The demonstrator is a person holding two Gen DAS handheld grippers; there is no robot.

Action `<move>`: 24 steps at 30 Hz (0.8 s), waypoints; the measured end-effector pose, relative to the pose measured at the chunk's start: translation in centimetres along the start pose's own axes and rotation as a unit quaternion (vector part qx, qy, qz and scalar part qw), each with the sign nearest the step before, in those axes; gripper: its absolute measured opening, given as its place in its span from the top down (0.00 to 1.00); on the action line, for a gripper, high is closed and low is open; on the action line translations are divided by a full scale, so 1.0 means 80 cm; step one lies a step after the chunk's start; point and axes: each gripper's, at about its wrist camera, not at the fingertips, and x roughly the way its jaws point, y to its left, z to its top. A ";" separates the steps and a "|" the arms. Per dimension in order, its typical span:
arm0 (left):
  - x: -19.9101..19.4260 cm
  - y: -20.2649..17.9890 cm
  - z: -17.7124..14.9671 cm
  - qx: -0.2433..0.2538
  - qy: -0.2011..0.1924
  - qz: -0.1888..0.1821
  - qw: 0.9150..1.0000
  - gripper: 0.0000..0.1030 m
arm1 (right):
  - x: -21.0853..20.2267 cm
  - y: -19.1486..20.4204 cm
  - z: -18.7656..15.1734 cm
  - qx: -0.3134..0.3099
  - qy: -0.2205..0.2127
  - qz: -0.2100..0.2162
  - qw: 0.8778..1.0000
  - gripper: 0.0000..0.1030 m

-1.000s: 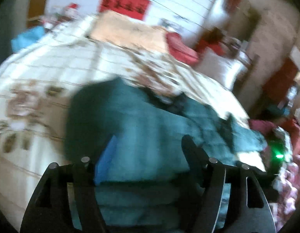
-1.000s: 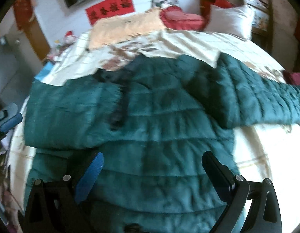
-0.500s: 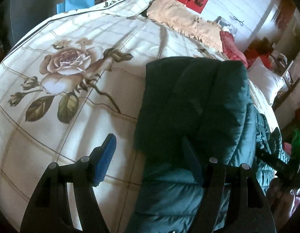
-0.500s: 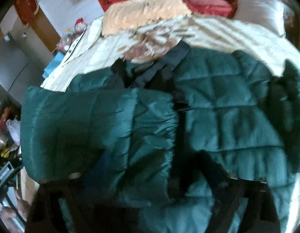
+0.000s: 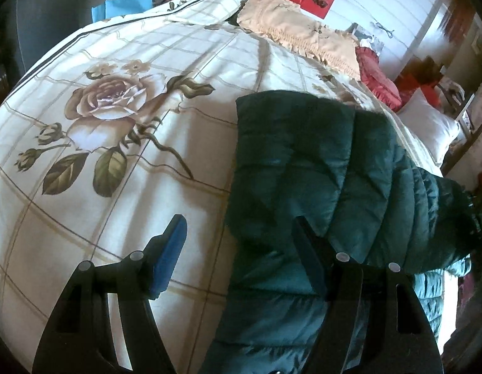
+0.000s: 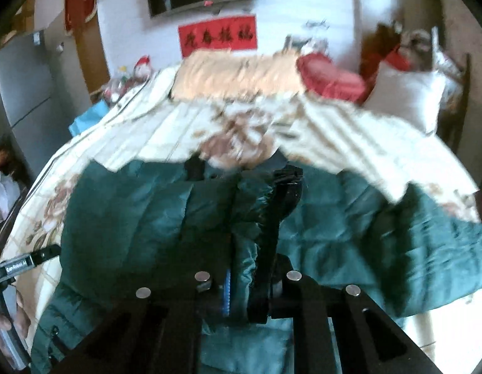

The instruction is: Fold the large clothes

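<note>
A dark green quilted jacket [image 5: 328,168] lies on the bed's floral cover [image 5: 116,131]; its left sleeve is folded over the body. My left gripper [image 5: 241,249] is open and empty, its right finger over the jacket's left edge, its left finger over the cover. In the right wrist view the jacket [image 6: 147,218] spreads across the bed, its right sleeve [image 6: 434,249] stretched out to the right. My right gripper [image 6: 244,283] is shut on a raised fold of the jacket's front edge by the black zipper strip.
A peach fringed blanket [image 6: 238,74], a red cushion [image 6: 331,74] and a white pillow [image 6: 406,93] lie at the head of the bed. A red banner [image 6: 217,35] hangs on the wall. The left gripper's body [image 6: 13,268] shows at the left edge.
My right gripper has closed on the jacket's front edge and lifted it. My left gripper has let go of the sleeve and drawn back left, staying open.
</note>
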 end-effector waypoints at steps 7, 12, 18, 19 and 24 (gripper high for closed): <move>0.006 -0.019 -0.007 0.033 0.012 0.008 0.999 0.32 | -0.024 -0.053 0.022 0.022 -0.028 -0.052 0.998 0.87; 0.029 -0.030 -0.015 0.073 0.025 0.049 0.996 0.32 | 0.000 -0.074 0.019 0.053 -0.005 -0.050 0.997 0.88; 0.045 -0.013 -0.006 0.049 0.012 0.068 0.996 0.30 | 0.004 -0.078 0.012 0.058 -0.005 -0.043 0.997 0.88; 0.047 -0.005 -0.005 0.033 0.009 0.063 0.997 0.30 | 0.005 -0.079 0.011 0.059 -0.005 -0.040 0.997 0.88; 0.049 0.021 -0.009 -0.029 0.004 0.031 0.999 0.30 | 0.040 -0.072 -0.012 0.049 0.035 -0.046 0.997 0.88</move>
